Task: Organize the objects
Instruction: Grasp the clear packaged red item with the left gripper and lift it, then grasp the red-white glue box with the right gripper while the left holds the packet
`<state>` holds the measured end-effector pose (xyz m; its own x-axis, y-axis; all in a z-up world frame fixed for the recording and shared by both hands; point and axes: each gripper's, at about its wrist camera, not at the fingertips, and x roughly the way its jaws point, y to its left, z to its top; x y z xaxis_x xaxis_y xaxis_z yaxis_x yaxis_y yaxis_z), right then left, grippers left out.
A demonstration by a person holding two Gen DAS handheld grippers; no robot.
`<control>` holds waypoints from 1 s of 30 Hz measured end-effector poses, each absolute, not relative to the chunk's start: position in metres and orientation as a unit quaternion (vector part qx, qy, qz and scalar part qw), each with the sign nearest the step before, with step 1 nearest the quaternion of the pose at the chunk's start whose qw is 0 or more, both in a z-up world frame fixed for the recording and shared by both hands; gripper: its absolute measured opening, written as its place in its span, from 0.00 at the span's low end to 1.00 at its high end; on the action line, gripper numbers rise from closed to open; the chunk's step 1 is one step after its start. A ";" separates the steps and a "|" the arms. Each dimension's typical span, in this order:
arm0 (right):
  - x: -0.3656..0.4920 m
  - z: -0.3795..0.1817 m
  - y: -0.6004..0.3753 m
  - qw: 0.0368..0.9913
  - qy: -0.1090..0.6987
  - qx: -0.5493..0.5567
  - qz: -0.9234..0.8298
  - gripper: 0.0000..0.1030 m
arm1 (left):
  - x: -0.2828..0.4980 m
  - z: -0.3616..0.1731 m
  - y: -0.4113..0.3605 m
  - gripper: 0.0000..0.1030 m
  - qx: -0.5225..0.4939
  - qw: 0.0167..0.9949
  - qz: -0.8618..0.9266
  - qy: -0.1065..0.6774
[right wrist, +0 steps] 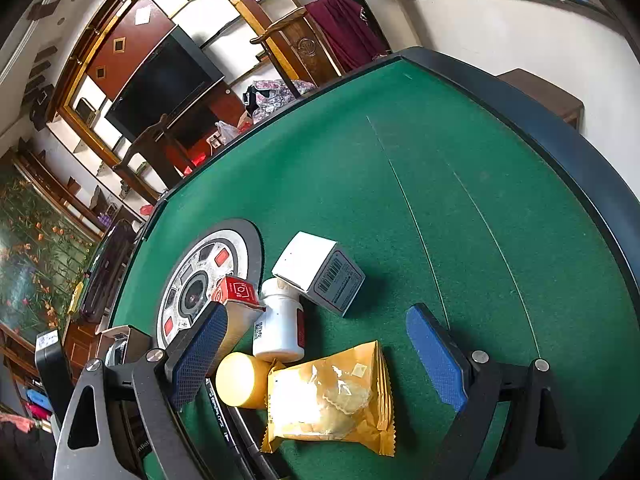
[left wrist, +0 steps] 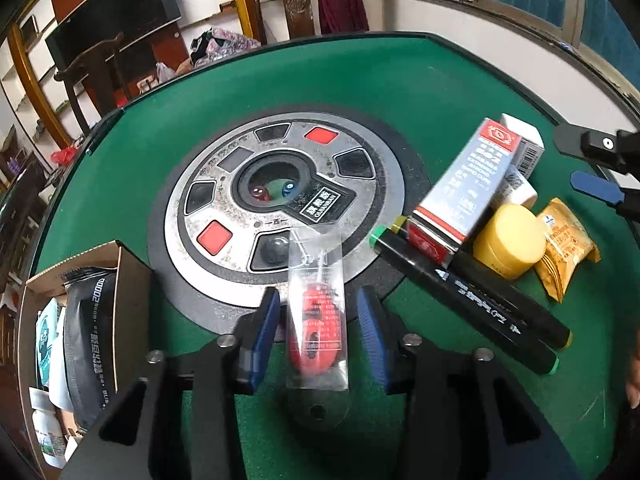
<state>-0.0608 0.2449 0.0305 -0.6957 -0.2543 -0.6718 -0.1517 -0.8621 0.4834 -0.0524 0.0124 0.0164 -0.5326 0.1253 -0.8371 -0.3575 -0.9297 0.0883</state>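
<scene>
The left gripper (left wrist: 318, 336) points toward the dial (left wrist: 276, 208) at the table's (left wrist: 400, 92) centre, jaws spread, with a clear packet (left wrist: 317, 312) holding something red lying between its pads, touching neither. The right gripper (right wrist: 316, 356) is also spread wide, low over a yellow snack bag (right wrist: 332, 396), with a yellow jar (right wrist: 239, 379), white bottle (right wrist: 280, 322) and white box (right wrist: 318, 270) just beyond it. Left of the dial a carton (left wrist: 120, 276) stands near the table's rim; right of the pile is bare green felt.
</scene>
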 end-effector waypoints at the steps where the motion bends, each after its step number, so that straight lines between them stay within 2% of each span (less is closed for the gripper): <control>1: -0.061 0.030 0.244 0.028 -0.259 0.390 -0.883 0.91 | -0.052 0.016 0.012 0.26 -0.462 0.139 0.866 0.129; 11: -0.060 0.031 0.246 0.023 -0.256 0.383 -0.887 0.91 | -0.007 0.073 -0.028 0.26 -0.409 0.165 0.897 0.026; 15: -0.056 0.034 0.251 0.015 -0.258 0.374 -0.891 0.91 | 0.020 0.093 -0.062 0.26 -0.390 0.165 0.906 -0.022; 22: -0.050 0.047 0.245 0.005 -0.244 0.354 -0.903 0.91 | 0.058 0.107 -0.125 0.26 -0.360 0.134 0.921 -0.061; 26: -0.047 0.060 0.232 0.062 -0.278 0.354 -0.891 0.91 | 0.075 0.115 -0.162 0.26 -0.347 0.105 0.929 -0.073; 30: -0.066 0.054 0.200 0.145 -0.313 0.408 -0.845 0.92 | 0.089 0.120 -0.194 0.26 -0.331 0.083 0.936 -0.093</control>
<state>-0.0665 0.2001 0.0537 -0.6242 -0.5013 -0.5992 -0.0107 -0.7615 0.6481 0.0893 -0.1939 0.1196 -0.7676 0.2171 -0.6030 -0.0942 -0.9689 -0.2289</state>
